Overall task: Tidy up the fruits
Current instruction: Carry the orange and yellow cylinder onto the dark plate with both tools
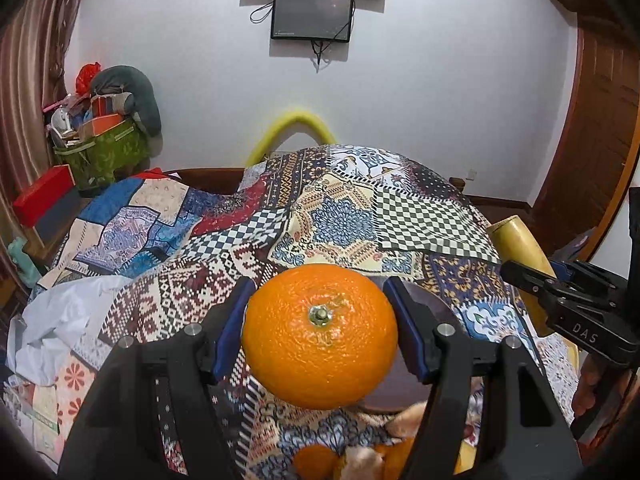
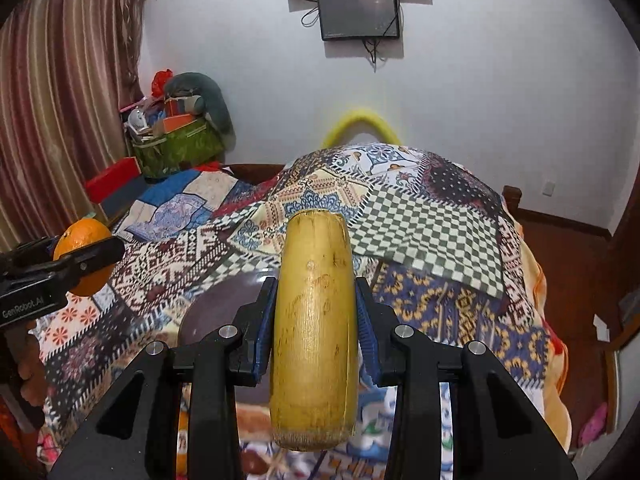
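Covering the whole work surface, a patchwork cloth (image 1: 328,216) of checks, florals and woven motifs is draped in folds, with a dark round plate (image 2: 224,304) lying on it beneath the raised grippers. Behind it stands a pale wall (image 1: 440,92) carrying two dark screens (image 1: 312,14) with dangling cables. A striped curtain (image 2: 60,92) hangs at the far left beside a green basket (image 1: 100,156) heaped with clutter, and a wooden door (image 1: 600,128) closes the right side. The left gripper (image 1: 320,334) clamps an orange (image 1: 320,334) between its blue pads, held above the cloth. The right gripper (image 2: 316,320) squeezes a yellow, banana-like piece of fruit (image 2: 314,320) upright, also off the surface. More oranges (image 1: 316,460) lie low in the left wrist view.
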A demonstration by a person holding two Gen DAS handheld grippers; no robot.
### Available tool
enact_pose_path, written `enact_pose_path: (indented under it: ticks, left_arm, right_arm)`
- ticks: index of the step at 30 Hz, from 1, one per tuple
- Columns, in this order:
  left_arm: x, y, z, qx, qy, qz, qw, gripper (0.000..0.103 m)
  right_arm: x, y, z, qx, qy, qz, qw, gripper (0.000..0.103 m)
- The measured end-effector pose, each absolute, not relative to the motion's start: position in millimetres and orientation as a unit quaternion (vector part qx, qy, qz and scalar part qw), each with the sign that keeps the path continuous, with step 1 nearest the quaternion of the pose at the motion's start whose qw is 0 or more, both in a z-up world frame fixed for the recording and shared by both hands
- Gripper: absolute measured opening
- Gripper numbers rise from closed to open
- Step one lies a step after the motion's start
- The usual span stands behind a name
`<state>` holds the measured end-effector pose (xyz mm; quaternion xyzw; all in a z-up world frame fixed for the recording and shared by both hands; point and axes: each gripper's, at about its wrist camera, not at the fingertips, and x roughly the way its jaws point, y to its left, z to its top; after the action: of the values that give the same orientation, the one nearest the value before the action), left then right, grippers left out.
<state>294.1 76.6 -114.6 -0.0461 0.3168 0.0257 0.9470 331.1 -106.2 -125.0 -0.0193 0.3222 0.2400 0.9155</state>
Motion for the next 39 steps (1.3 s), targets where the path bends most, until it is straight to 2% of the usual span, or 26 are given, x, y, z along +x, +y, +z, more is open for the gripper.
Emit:
enact_pose_path:
  ticks: [14, 29, 39]
  left_arm:
    - [345.6, 73.4, -150.1, -0.033, 0.356, 0.019, 0.934, 0.065]
    - [385.5, 67.1, -209.8, -0.021, 0.448, -0.009, 0.894, 0.066]
    - [395.0, 62.7, -229.5, -0.014, 0.484, -0.021, 0.875, 0.066]
  right_arm:
    - [377.0, -85.8, -160.7, -0.04, 0.358, 0.26, 0.896, 0.034]
    - [399.9, -72.0, -202.1, -0.067, 0.423, 0.283, 0.858, 0.034]
    - [404.3, -63.9, -222.0, -0.078, 0.453, 0.296, 0.837, 0.034]
